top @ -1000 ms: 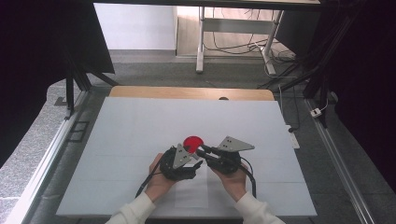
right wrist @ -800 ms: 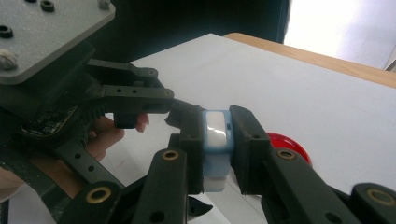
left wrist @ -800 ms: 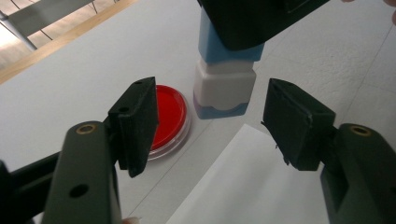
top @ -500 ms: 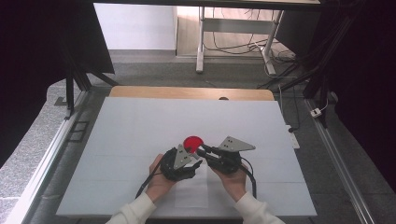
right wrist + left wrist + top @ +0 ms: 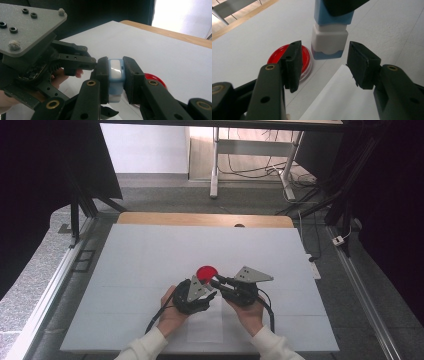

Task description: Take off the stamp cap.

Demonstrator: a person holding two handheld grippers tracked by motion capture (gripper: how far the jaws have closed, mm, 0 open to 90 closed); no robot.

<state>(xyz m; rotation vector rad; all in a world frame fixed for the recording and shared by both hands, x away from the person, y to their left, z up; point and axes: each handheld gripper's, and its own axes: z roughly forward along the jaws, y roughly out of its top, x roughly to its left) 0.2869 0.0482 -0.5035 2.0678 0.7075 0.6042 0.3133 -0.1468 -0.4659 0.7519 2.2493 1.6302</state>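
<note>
2 hands sit at the counter's (image 5: 150, 250) near edge. The right tool (image 5: 116, 75) pinches a blue-and-white stamp (image 5: 115, 72) upright. The left tool (image 5: 324, 62), spread and just closing, brackets its white lower half without touching. Gripping and pulling look left. At 12 o'clock lies a red ink pad (image 5: 305, 56).

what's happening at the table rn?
A person works two hand-held grippers over a white table. The right gripper is shut on a small blue-and-white stamp-like block, held upright. The left gripper has just been closing its fingers toward the block's lower white part, which sits between them but isn't pinched yet. A red round lid-like disc lies on the table beside them, next to a white sheet of paper.
</note>
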